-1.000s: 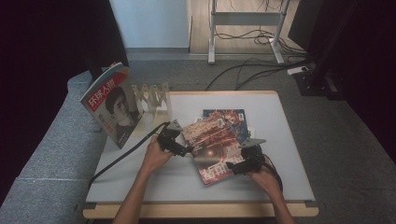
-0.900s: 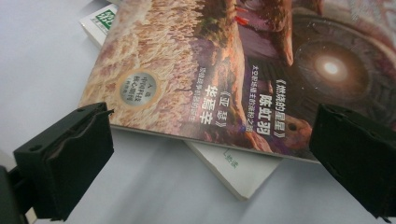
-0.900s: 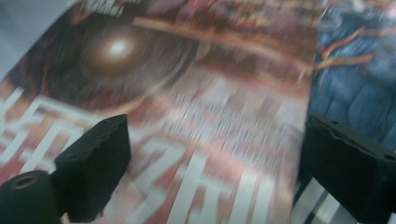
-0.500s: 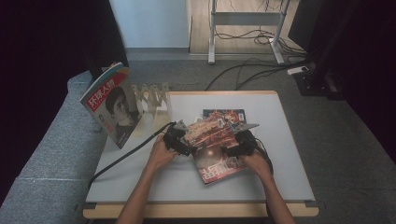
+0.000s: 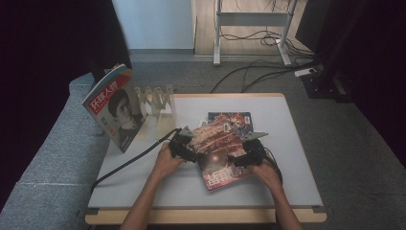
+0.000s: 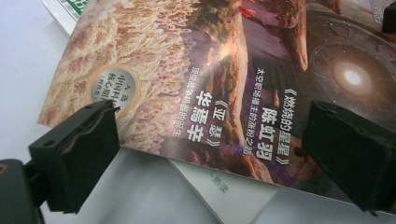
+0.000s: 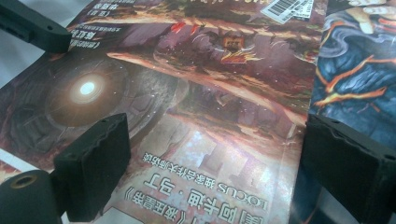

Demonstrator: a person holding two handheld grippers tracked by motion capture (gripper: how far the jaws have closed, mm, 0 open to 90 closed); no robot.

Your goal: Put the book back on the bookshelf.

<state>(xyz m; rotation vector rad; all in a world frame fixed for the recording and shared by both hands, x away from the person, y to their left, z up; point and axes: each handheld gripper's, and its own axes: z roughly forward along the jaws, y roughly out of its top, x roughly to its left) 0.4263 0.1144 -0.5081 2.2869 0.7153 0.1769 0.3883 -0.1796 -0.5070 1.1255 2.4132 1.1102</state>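
High view: right gripper (image 5: 241,157) slid in from the table's near-right since a second ago, now over the top magazine (image 5: 221,154) at mid-table, opposite left gripper (image 5: 184,146). Both wide open, holding nothing. Looks set for a lift. Glossy, thin, floppy cover, flat on another magazine (image 5: 239,119).

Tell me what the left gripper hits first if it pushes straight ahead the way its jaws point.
Probably the top magazine: the left gripper, jaws open, points at its near edge just ahead. Depth is unclear, so a jaw might touch the table first.
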